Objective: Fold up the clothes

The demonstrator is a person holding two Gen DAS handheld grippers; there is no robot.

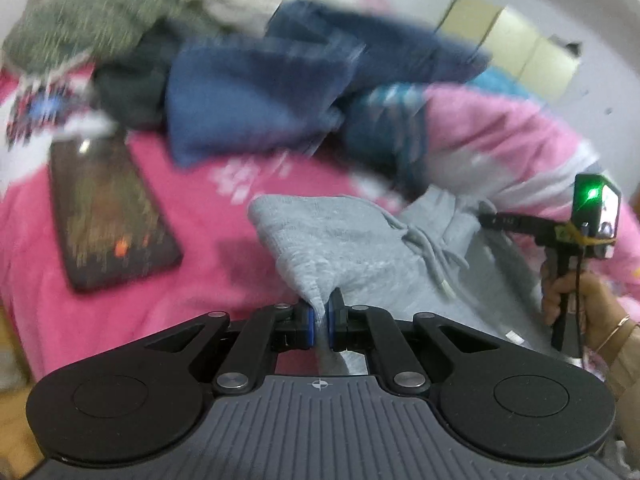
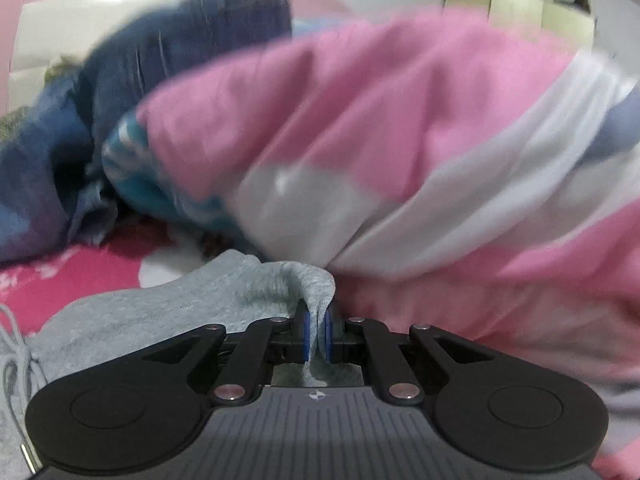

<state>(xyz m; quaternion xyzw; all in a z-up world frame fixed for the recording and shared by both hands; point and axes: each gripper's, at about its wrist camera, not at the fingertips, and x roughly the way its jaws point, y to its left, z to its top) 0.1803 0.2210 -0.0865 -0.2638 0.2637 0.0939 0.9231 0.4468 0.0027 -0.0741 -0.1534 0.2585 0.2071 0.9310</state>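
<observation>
Left gripper [image 1: 320, 320]: blue pads pressed together on a pinch of the grey sweatpants [image 1: 360, 240], fabric bunched between them and hanging through below. Right gripper [image 2: 318, 334]: same story, pads clamped on a fold of the same grey sweatpants [image 2: 160, 312], cloth peaking just above the jaws.

Sweatpants lie on the pink bedsheet [image 1: 192, 208], in the near part of the bed. In the left wrist view the grey cloth runs from the pads at 6 o'clock out toward 2 o'clock, and that diagonal looks like its long axis. The upper left corner is lifted into a soft peak at about 12 o'clock from the pads. The drawstring [image 1: 432, 252] sits mid-garment, cords trailing toward 5 o'clock, so the waistband end faces the right side of that view. Leg ends not visible, cannot tell where they point.

Right gripper's handle shows in the left view at 3 o'clock, held by a hand [image 1: 576, 296] with bangles on the wrist, green light lit on top, nose touching the grey cloth's far edge.

Around it: dark tablet [image 1: 108, 216] flat on the sheet at 9 o'clock, well apart from the sweatpants. Pile of blue clothes [image 1: 256, 96] at 11 to 12 o'clock, green knit [image 1: 72, 36] behind that at 10. Pink and white quilt [image 2: 400, 140] heaped just beyond the sweatpants, touching them at the right gripper's pinch. Background is motion-blurred in both views.
</observation>
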